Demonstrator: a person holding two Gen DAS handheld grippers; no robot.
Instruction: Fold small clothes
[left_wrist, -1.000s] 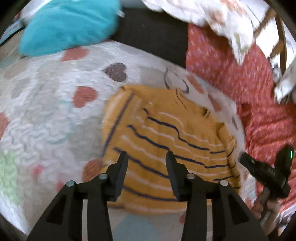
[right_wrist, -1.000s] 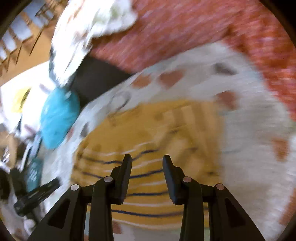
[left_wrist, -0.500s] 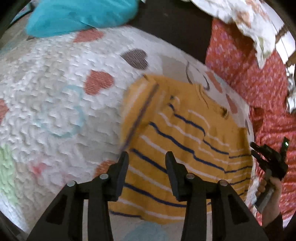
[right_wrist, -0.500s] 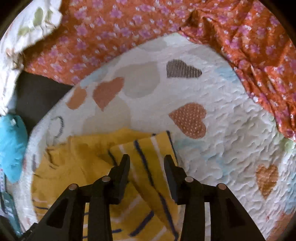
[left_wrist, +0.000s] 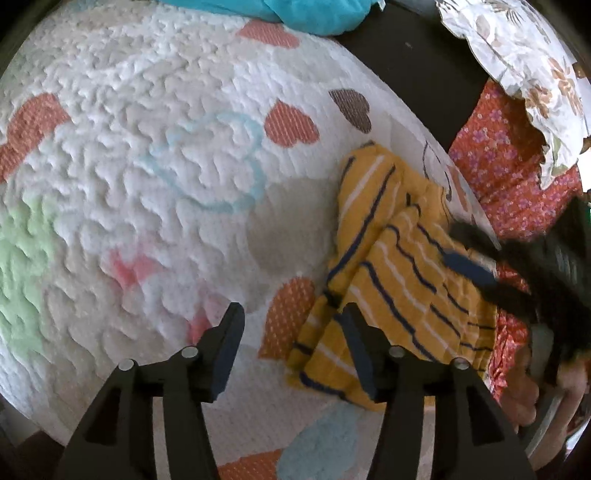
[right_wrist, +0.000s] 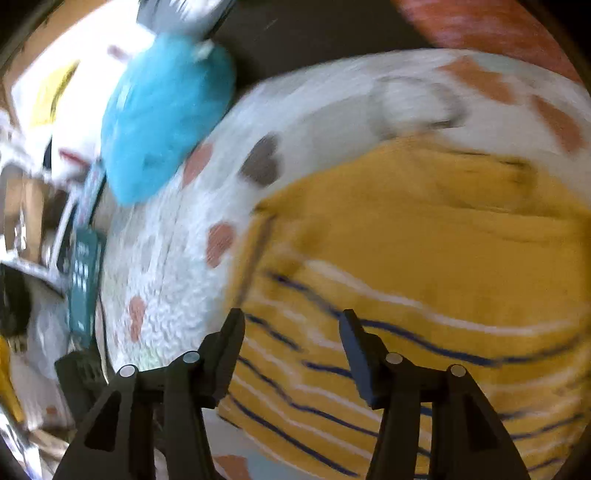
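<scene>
A small yellow garment with navy and white stripes (left_wrist: 399, 266) lies partly folded on a white quilt with heart patterns (left_wrist: 147, 184). My left gripper (left_wrist: 291, 336) is open and empty, low over the quilt at the garment's left edge. The right gripper shows blurred in the left wrist view (left_wrist: 517, 266), over the garment's right side. In the right wrist view the garment (right_wrist: 424, 258) fills the lower right, blurred by motion. My right gripper (right_wrist: 291, 339) is open and empty just above its striped part.
A turquoise cloth (left_wrist: 314, 11) lies at the quilt's far edge, also in the right wrist view (right_wrist: 162, 110). Red floral fabric (left_wrist: 517, 155) and a white floral cloth (left_wrist: 524, 55) lie at the right. Dark surface (left_wrist: 413, 62) behind the quilt.
My left gripper has shifted left, so the garment now sits to its right. My right gripper has swung from the garment's far corner back over its striped body.
</scene>
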